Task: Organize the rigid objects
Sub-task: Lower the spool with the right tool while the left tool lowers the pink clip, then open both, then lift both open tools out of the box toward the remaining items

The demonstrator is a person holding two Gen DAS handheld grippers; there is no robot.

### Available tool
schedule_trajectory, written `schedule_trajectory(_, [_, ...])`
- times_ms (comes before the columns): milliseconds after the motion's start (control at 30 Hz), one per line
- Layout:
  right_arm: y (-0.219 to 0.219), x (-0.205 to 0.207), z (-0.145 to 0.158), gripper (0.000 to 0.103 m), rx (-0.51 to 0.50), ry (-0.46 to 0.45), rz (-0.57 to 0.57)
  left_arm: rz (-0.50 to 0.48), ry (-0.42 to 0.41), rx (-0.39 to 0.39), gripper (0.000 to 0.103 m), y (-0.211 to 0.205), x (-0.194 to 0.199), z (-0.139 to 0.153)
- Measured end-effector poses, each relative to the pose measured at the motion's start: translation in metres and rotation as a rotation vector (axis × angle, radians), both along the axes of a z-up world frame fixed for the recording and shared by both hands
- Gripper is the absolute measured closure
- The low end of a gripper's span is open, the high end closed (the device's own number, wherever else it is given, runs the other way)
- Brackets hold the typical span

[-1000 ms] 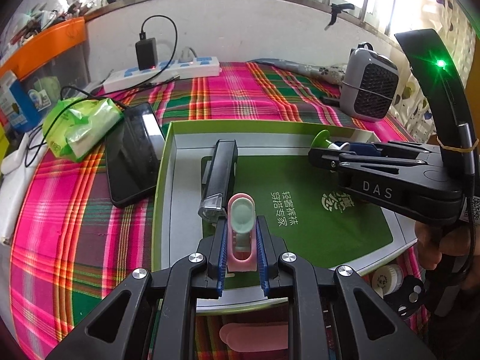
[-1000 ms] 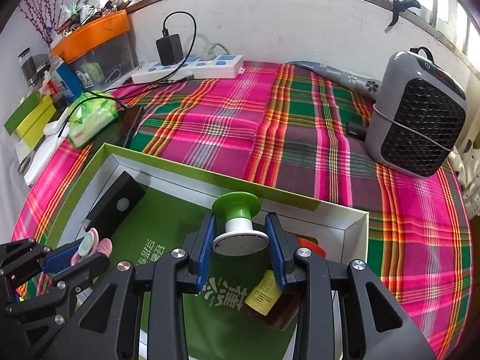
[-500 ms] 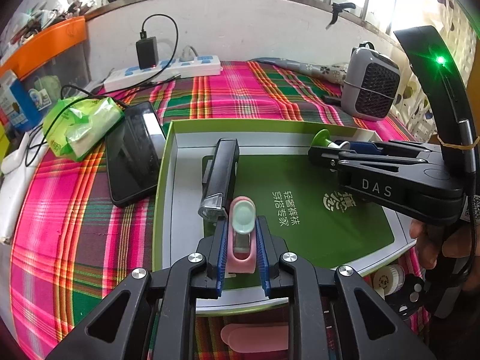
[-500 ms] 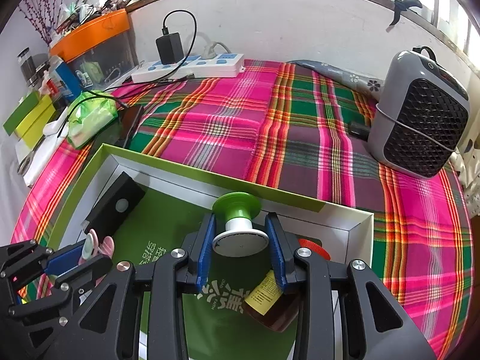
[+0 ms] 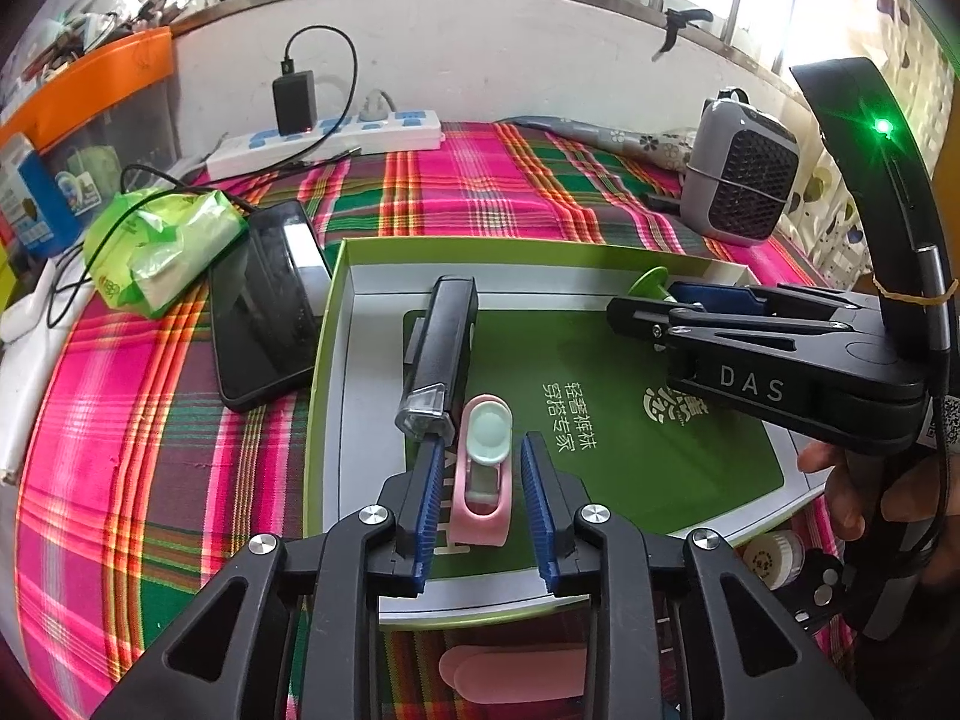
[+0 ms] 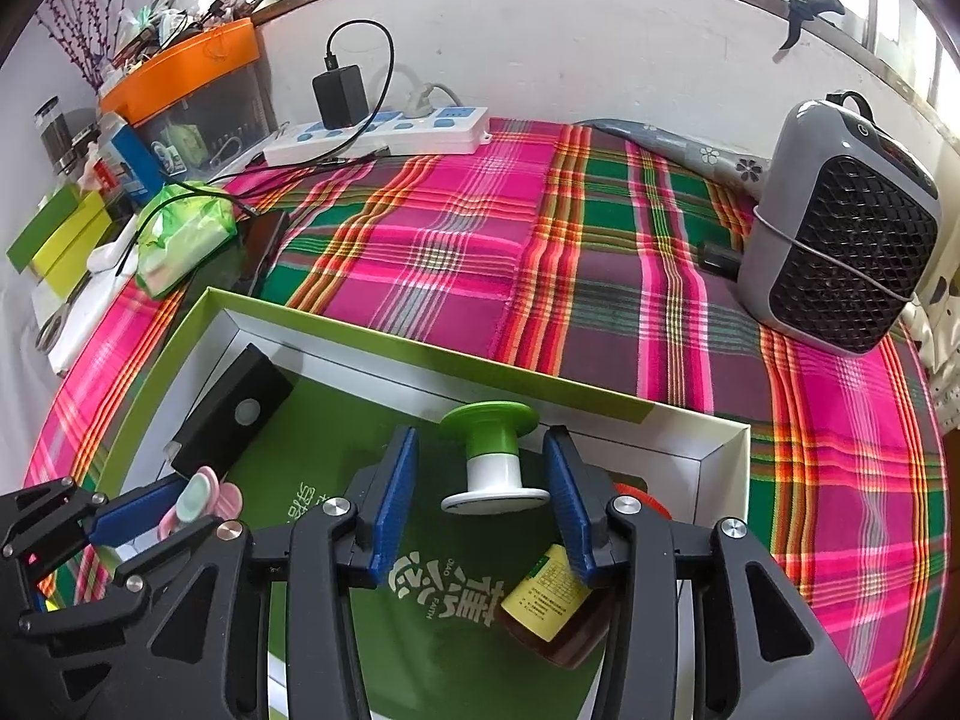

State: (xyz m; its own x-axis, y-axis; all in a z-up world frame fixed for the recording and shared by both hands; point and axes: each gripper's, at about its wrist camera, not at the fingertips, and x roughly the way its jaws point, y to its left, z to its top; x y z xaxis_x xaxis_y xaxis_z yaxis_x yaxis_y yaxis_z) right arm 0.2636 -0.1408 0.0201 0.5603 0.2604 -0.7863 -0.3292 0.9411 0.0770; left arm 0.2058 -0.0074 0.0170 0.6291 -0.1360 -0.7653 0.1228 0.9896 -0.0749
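A shallow green box lies on the plaid cloth. My left gripper hovers over its near left part. Its jaws are opening, and a pink gadget with a mint round cap lies between them on the box floor, with gaps on both sides. A black bar-shaped device lies just beyond. My right gripper is at the box's far right corner, its jaws also opening around a green-and-white knob that the pads do not touch. A brown bottle with a yellow label lies under the right finger.
Left of the box lie a black phone and a green tissue pack. A power strip runs along the back wall. A grey heater stands at the right. A white round pot and a pink piece lie near the box's front.
Both grippers' jaws have spread apart. The pink gadget and the green-and-white knob, gripped before, now lie free in the box. Neither hand has shifted.
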Motion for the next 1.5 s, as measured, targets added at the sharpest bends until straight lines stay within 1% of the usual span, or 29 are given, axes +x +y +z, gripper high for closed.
schedule_trajectory(200, [0.001,-0.002,0.001,0.058,0.002,-0.009,0.005,-0.005,-0.008,-0.005,0.072,-0.001,-0.003,0.003])
schedule_trajectory(333, [0.000,-0.004,0.004,0.057,0.005,-0.020,0.003,0.001,-0.008,-0.006,0.071,-0.001,-0.006,0.005])
schedule_trajectory(467, [0.000,-0.007,0.007,0.052,0.020,-0.029,0.008,-0.001,-0.018,-0.006,0.071,-0.002,-0.009,0.008])
schedule_trajectory(567, [0.000,-0.010,0.010,0.052,0.021,-0.037,0.007,-0.002,-0.029,-0.005,0.070,-0.002,-0.013,0.012])
schedule_trajectory(700, [0.000,-0.015,0.015,0.052,0.023,-0.049,0.004,-0.004,-0.041,-0.010,0.066,-0.003,-0.019,0.017])
schedule_trajectory(1067, [-0.006,-0.031,0.026,0.052,0.030,-0.077,-0.016,-0.010,-0.070,-0.008,0.066,-0.004,-0.037,0.029])
schedule_trajectory(1500, [-0.015,-0.062,0.038,0.052,0.051,-0.114,-0.043,-0.012,-0.098,-0.018,0.066,-0.002,-0.065,0.039])
